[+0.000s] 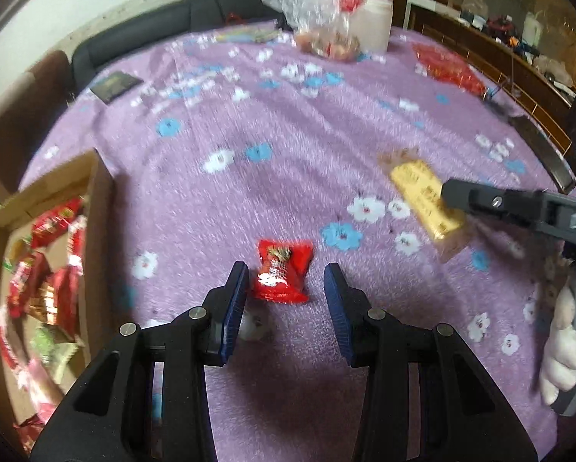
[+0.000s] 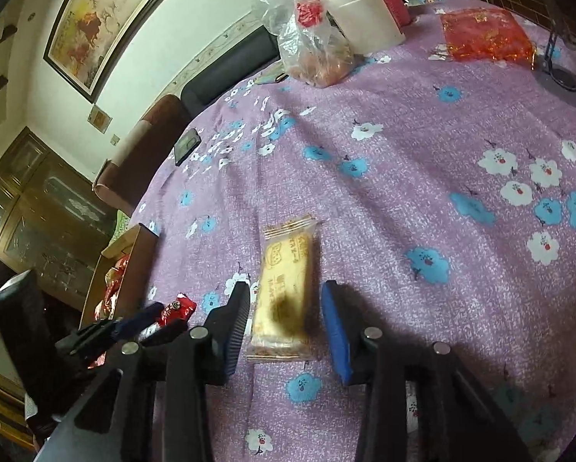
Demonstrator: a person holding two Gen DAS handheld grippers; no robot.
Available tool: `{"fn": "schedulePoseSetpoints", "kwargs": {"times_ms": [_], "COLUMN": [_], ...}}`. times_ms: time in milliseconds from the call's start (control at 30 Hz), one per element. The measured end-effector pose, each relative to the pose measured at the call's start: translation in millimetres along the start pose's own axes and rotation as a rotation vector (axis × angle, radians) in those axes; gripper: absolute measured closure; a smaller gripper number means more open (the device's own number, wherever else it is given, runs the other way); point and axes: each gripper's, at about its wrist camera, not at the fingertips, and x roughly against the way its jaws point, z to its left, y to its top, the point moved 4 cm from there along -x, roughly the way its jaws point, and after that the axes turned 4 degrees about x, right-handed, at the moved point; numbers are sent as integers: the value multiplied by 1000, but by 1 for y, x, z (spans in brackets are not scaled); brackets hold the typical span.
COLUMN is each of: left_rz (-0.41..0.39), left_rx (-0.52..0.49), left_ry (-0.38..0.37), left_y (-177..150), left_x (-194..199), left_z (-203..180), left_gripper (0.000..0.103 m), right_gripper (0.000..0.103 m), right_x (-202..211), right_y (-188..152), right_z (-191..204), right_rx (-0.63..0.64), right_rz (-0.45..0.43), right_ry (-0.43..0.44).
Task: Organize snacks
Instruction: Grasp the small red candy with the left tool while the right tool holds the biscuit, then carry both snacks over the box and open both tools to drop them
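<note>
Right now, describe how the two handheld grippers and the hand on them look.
Both the left gripper and the right gripper have black plastic frames, silver round pivot pins and ribbed blue pads on the fingers. The right one has a grey handle, held by a hand in a white glove.

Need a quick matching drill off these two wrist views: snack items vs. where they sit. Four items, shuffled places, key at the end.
Things:
1. red snack packet
2. yellow snack bar
3. cardboard box
4. clear plastic bag

Places:
A. far side of the table, beside a white container
B. between the open right gripper fingers
C. just ahead of the open left gripper
D. table's left edge, holding wrapped snacks

Pairs: 1-C, 2-B, 3-D, 4-A
</note>
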Motion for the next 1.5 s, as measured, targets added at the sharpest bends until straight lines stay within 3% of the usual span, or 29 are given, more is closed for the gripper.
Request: {"fn": "schedulePoseSetpoints", "kwargs": {"times_ms": [67, 267, 533, 600, 767, 800, 833, 1000, 1167, 1367, 1500], "left_rz": [3, -21, -109, -141, -198, -212, -222, -263, -276, -266, -259], "left_rx": [3, 37, 140, 160, 199, 210, 220, 304, 390, 490, 493], "left_ry": [-19, -62, -175, -204, -216, -214, -213, -212, -179, -116, -74], "left_y": [0, -1, -13, -20, -39, -44, -47, -72, -93, -113, -110], "left_x": [1, 8, 58, 77, 111, 117, 123, 144, 149, 149, 149], "left_z": [-1, -1, 6, 10, 27, 32, 37, 74, 118, 172, 196], "left_gripper": [76, 76, 76, 76, 76, 76, 76, 76, 76, 76, 76], "right_gripper": [55, 44, 44, 44, 45, 60, 66, 66, 66, 67, 67], "right_x": [-1, -4, -9, -12, -35, -38, -39, -30, -4, 15, 6], "right_y": [-1, -2, -5, -6, -10, -11, -10, -12, -18, -17, -24], "right_z": [2, 13, 23, 29, 56, 59, 62, 55, 60, 105, 150], "right_rx": [10, 73, 153, 188, 400, 426, 430, 387, 316, 349, 396], "right_rz": [-1, -2, -5, 8, 88, 98, 103, 136, 104, 66, 95], "right_ry": [-1, -17, -88, -137, -387, -419, -411, -363, -295, -194, -101]}}
